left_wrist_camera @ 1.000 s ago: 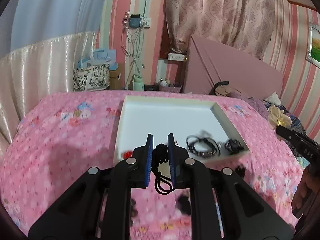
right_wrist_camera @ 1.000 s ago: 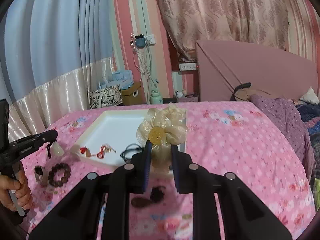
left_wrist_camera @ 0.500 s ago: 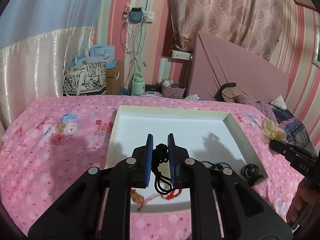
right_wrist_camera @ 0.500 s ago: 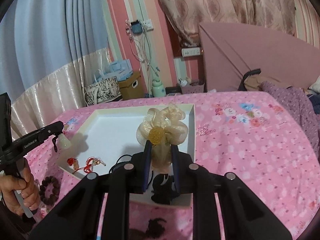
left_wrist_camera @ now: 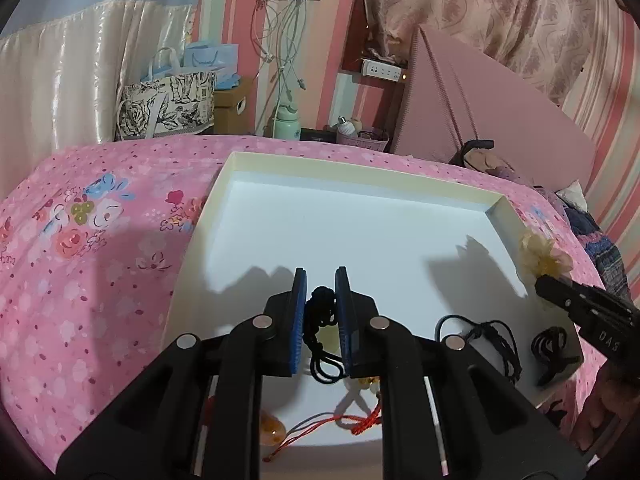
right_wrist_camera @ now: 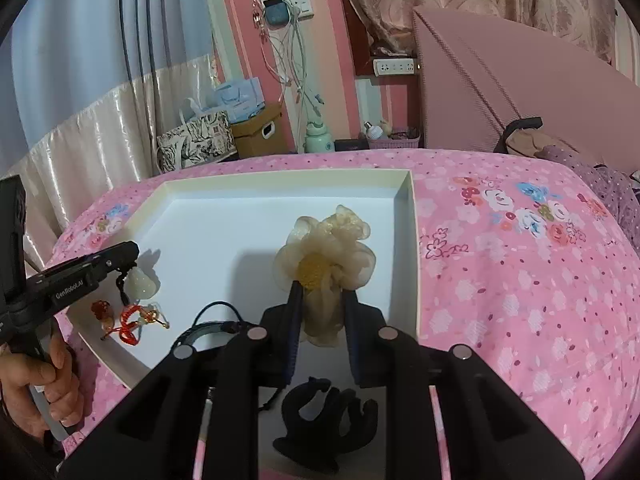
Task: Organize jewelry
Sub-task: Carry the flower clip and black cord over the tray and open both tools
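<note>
Currently, your holdings and their places are as follows.

Left gripper (left_wrist_camera: 321,276): clenched on a black knotted cord (left_wrist_camera: 320,312), which runs down between the blue pads (left_wrist_camera: 300,320). From the right wrist view a pale jade-coloured pendant (right_wrist_camera: 140,284) hangs from that cord, just above the tray floor near its left edge.

Right gripper (right_wrist_camera: 320,296): clenched on the stem of a sheer beige fabric flower (right_wrist_camera: 326,248) with a yellow beaded centre. The bloom stands upright above the fingertips, over the right half of the tray, near its right wall.

White tray (left_wrist_camera: 360,168): shallow, cream-rimmed, lying flat on a pink floral bedspread (left_wrist_camera: 100,240). Both grippers are held over it.

Items already on the tray floor:
- a red cord charm with amber-coloured beads (right_wrist_camera: 132,316), near the front left, just beside the hanging pendant;
- a dark cord bracelet (left_wrist_camera: 488,332), near the front, partly hidden by your right gripper's frame in the right wrist view;
- a small black piece (left_wrist_camera: 552,344) near the front right corner; its kind cannot be made out.

Item at the tray's front edge: a black hair claw (right_wrist_camera: 328,420), lying below your right gripper; whether it rests on the tray or on the bedspread cannot be told.

Your hand (right_wrist_camera: 44,384) wraps the left gripper's handle at the lower left of the right wrist view.
</note>
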Available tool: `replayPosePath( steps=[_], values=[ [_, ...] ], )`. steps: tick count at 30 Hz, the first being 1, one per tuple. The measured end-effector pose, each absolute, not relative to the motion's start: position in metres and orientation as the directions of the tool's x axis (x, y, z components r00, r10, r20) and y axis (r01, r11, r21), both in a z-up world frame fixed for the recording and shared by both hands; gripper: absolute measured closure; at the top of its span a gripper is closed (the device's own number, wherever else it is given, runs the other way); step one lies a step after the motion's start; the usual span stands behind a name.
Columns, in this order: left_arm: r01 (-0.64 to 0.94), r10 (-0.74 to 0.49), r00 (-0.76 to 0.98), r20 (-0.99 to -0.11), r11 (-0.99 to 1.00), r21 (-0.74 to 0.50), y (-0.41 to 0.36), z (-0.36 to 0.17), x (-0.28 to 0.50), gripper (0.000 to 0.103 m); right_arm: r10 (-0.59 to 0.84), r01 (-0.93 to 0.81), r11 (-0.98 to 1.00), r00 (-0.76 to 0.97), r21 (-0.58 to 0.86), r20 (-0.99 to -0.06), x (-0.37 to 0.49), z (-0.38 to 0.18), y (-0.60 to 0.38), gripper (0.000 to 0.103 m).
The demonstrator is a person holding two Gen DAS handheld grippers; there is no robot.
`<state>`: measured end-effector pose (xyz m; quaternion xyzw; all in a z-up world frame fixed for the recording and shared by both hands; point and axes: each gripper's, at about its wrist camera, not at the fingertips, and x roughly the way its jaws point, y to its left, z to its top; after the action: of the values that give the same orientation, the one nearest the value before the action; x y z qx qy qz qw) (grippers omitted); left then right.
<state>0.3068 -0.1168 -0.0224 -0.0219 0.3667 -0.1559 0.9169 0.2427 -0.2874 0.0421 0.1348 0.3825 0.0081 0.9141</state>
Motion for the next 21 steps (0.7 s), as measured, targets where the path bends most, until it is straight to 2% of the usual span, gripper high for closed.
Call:
replayPosePath(
  steps=[3, 16, 19, 21],
  values=[
    [0.267, -0.275, 0.684, -0.676, 0.956, -0.119, -0.123, -0.025, 0.307, 0.090, 0.125, 0.098, 0.959, 0.695, 0.265, -0.708, 0.246, 0.036, -0.290, 0.083],
    [0.256, -0.253, 0.645, -0.721, 0.961, -0.108, -0.125, -0.035, 0.315, 0.089, 0.097, 0.111, 0.969, 0.648, 0.220, -0.755, 0.252, 0.021, -0.280, 0.079],
    [0.247, -0.243, 0.647, -0.723, 0.963, -0.103, -0.124, -0.034, 0.314, 0.089, 0.087, 0.111, 0.972, 0.651, 0.208, -0.754, 0.252, 0.021, -0.278, 0.075],
    [0.242, -0.244, 0.645, -0.724, 0.964, -0.109, -0.123, -0.035, 0.314, 0.089, 0.089, 0.113, 0.970, 0.656, 0.213, -0.750, 0.252, 0.022, -0.279, 0.068]
  ],
)
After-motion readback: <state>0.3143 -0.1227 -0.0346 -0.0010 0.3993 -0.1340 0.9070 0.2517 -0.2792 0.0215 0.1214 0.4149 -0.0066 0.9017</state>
